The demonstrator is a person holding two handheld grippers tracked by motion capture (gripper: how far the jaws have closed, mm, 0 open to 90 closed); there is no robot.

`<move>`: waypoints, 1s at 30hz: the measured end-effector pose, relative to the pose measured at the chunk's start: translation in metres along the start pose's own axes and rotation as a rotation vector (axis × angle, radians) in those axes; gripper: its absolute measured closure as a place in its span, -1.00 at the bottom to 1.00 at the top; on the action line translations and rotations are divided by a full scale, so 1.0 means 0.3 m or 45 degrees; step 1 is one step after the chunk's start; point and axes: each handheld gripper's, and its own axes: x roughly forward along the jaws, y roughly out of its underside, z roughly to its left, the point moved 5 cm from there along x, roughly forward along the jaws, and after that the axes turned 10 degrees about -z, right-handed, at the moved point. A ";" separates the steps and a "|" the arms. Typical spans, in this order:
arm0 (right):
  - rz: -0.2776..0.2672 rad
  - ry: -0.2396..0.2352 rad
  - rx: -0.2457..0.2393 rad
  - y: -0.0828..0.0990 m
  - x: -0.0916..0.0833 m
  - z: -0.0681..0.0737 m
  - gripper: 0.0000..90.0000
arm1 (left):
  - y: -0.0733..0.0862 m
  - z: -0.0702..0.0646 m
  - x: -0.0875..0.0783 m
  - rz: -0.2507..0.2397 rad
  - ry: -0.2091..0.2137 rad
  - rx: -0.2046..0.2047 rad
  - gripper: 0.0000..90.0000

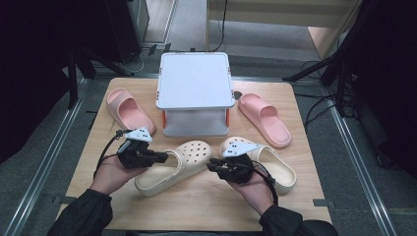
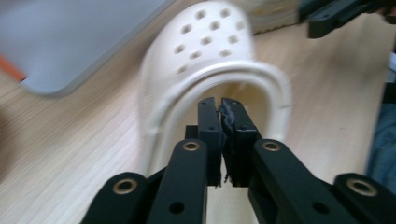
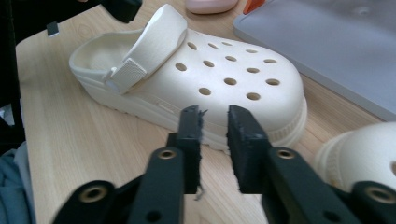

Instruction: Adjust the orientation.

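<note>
The cream clog (image 1: 174,164) lies on its sole at the near middle of the table (image 1: 206,201), long axis running diagonally: holed toe toward the far right, open heel toward the near left. The left gripper (image 1: 164,156) sits right at that heel opening, its jaws pressed together with nothing between them; in the left gripper view the tips hang just in front of the heel rim, the strap flipped forward over the upper. The right gripper (image 1: 212,167) is just beside the toe, jaws a narrow gap apart and holding nothing. A second cream clog (image 1: 268,164) lies near right, partly under the right hand (image 1: 253,189). That makes two cream clogs. Two pink slides too: one (image 1: 129,110) far left, one (image 1: 264,119) far right, both soles down. Between them stands one grey two-tier rack (image 1: 195,81) on orange posts; its top is bare, the lower shelf I cannot tell.
</note>
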 end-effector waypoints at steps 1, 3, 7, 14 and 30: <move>0.009 0.008 -0.004 0.003 0.009 0.004 0.83 | 0.010 0.021 0.001 0.007 -0.023 -0.008 0.95; 0.026 0.013 -0.028 0.010 0.032 0.013 0.94 | 0.021 0.048 0.000 0.011 -0.036 -0.029 0.97; 0.036 0.017 -0.047 0.017 0.063 0.026 1.00 | 0.032 0.095 -0.004 -0.013 -0.066 -0.055 0.97; 0.061 -0.007 -0.017 0.033 0.124 0.047 1.00 | 0.076 0.161 0.036 0.019 -0.063 -0.102 0.98; 0.083 0.050 -0.033 0.054 0.159 0.036 1.00 | 0.098 0.164 0.053 0.025 -0.055 -0.137 0.98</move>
